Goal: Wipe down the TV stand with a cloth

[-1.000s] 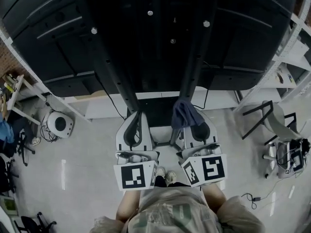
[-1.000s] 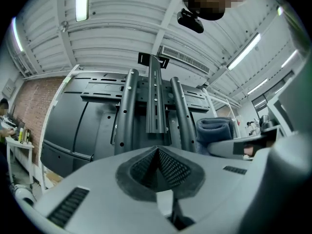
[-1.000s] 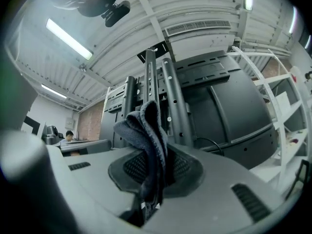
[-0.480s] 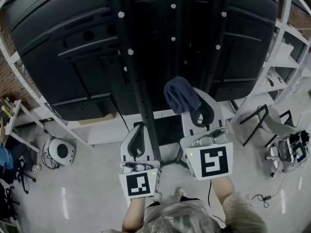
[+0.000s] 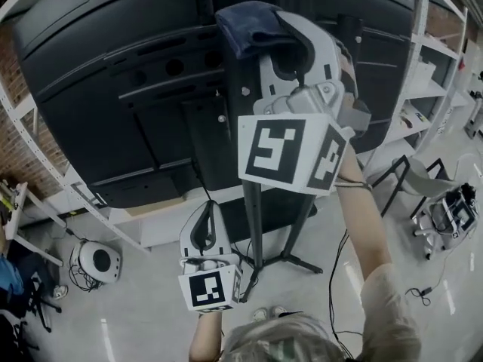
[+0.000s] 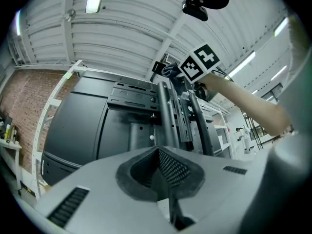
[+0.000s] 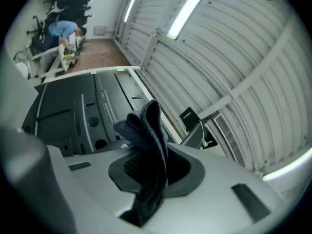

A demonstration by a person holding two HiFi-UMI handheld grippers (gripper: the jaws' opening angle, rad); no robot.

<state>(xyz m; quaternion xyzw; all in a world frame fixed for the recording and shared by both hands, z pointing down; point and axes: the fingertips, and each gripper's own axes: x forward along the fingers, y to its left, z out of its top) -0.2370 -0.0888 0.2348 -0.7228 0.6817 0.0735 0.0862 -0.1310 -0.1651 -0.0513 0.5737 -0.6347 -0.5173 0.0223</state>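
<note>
The dark blue cloth is gripped between the closed jaws of the right gripper. It is held high at the far, upper part of the black metal TV stand, just beside the upright rails on the back of the large black screen panel. In the right gripper view the cloth is seen bunched and pinched in the pads, with a fold standing above them. Whether it actually touches the metal cannot be told. The left gripper is held low and near, beside the stand's pole and well apart from the cloth. Its jaws are pressed together with nothing between them. The wiping step is judged to be at its start, at the top of the stand. Next, the cloth would need to be pressed flat against a rail and drawn down along it under a firm grip.
</note>
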